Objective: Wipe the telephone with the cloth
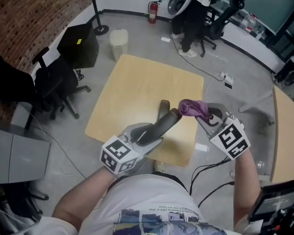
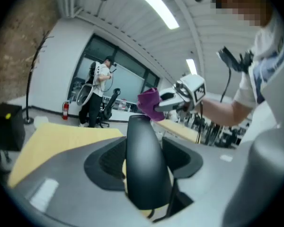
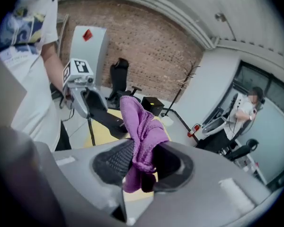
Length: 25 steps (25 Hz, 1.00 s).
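Above the near right corner of the pale square wooden tabletop (image 1: 132, 82), I hold the black, smooth plastic telephone handset (image 1: 162, 125) in the left gripper (image 1: 148, 134), whose jaws are clamped on its lower end at a middling width. The handset's long axis runs from those jaws up and to the right in the head view, and its free rounded end points at the purple knitted cloth (image 1: 193, 107). The right gripper (image 1: 208, 117) pinches that cloth with its jaws drawn narrow. A bunched fold stands beyond the pads and a tail hangs below. Cloth and handset tip are just beside each other, but I cannot tell whether they touch. The table's near edge lies under the left gripper. The tabletop spreads to the left and far side. A black office chair (image 1: 59, 82) stands well apart on the grey floor (image 1: 73, 148) to the left, and a second pale table (image 1: 286, 131) lies near the right arm.
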Each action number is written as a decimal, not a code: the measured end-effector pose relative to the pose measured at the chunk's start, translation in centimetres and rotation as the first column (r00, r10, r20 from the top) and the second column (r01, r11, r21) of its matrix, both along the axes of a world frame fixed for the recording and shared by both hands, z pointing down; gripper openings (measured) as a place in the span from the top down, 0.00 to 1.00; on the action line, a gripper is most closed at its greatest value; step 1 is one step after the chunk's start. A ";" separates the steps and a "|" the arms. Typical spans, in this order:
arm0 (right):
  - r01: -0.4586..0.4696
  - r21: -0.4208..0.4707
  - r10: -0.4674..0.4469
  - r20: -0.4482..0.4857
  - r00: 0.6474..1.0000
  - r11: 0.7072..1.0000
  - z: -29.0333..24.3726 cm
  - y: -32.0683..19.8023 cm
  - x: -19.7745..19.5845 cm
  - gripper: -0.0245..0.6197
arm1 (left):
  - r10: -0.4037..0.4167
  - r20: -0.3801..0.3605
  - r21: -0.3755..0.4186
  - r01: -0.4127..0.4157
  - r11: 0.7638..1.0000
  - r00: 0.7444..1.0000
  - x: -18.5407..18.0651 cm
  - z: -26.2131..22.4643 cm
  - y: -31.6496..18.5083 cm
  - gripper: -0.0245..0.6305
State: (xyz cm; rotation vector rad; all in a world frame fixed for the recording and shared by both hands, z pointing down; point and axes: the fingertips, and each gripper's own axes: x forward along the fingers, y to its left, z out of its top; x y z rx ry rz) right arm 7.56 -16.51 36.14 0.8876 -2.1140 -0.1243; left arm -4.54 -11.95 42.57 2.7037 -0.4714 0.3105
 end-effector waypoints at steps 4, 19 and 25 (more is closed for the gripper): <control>-0.133 -0.033 0.137 0.202 0.970 0.991 -0.6 -0.7 1.1 0.79 | -0.140 -0.237 -0.298 0.065 0.952 0.961 -0.6 -0.8 -2.1 0.58; -0.245 -0.257 0.355 0.713 0.605 0.935 -1.9 -2.5 -1.7 0.79 | -0.430 -0.641 -0.657 -0.164 0.736 0.636 1.0 -4.6 -4.1 0.58; -0.227 -0.228 0.321 0.703 0.634 0.947 -1.2 -1.6 -3.5 0.79 | -0.433 -0.612 -0.668 -0.139 0.732 0.662 0.5 -4.0 -3.8 0.58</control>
